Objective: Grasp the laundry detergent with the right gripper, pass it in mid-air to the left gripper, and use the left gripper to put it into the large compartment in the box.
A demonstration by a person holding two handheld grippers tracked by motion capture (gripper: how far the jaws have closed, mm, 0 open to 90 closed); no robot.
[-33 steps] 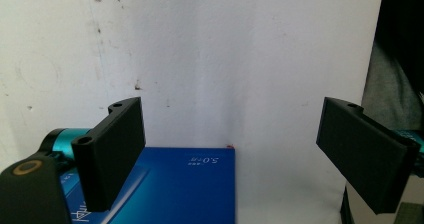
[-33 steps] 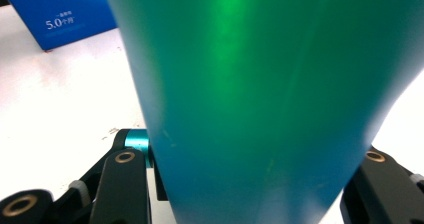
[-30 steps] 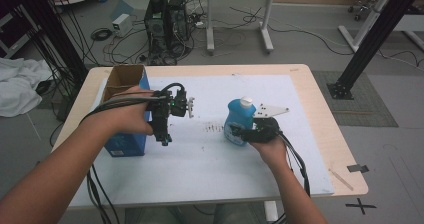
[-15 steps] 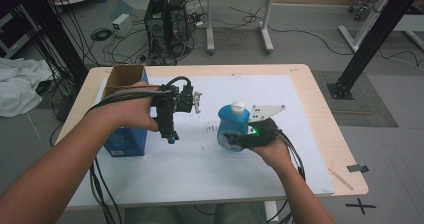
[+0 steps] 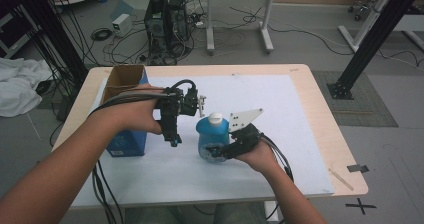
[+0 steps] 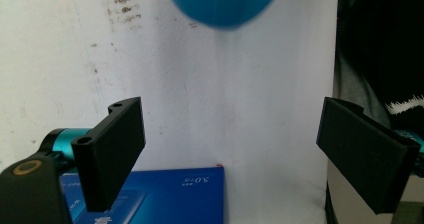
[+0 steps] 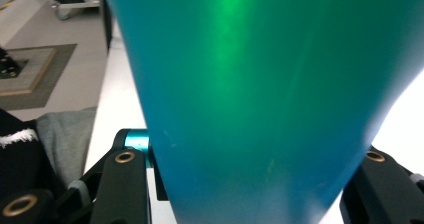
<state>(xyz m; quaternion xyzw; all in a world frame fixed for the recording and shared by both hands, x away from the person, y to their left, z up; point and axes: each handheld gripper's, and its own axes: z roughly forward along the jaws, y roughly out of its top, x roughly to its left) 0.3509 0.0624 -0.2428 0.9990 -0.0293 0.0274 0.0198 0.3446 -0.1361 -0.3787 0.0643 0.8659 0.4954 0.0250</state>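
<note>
A blue bottle [image 5: 211, 136] with a white cap [image 5: 215, 117] is held upright just above the white mat, with my right gripper [image 5: 218, 149] shut on its lower body from the right. In the right gripper view the bottle [image 7: 260, 84] sits between the jaws of the right gripper [image 7: 250, 184]. My left gripper [image 5: 175, 135] hangs to the left of the bottle, pointing down at the mat, apart from it. Its jaws stand wide open in the left gripper view, with nothing between them [image 6: 240, 134]; the bottle's rounded edge [image 6: 222, 4] shows beyond them.
A blue box [image 5: 127, 134] with an open cardboard top stands at the table's left, just behind my left hand; its face [image 6: 165, 194] lies under the left jaws. A white mat [image 5: 280, 114] covers the wooden table [image 5: 325, 114]. Cables trail off the front edge.
The right gripper has carried the bottle leftward and nearer to the person. The left gripper has shifted right, closing the gap to the bottle.
</note>
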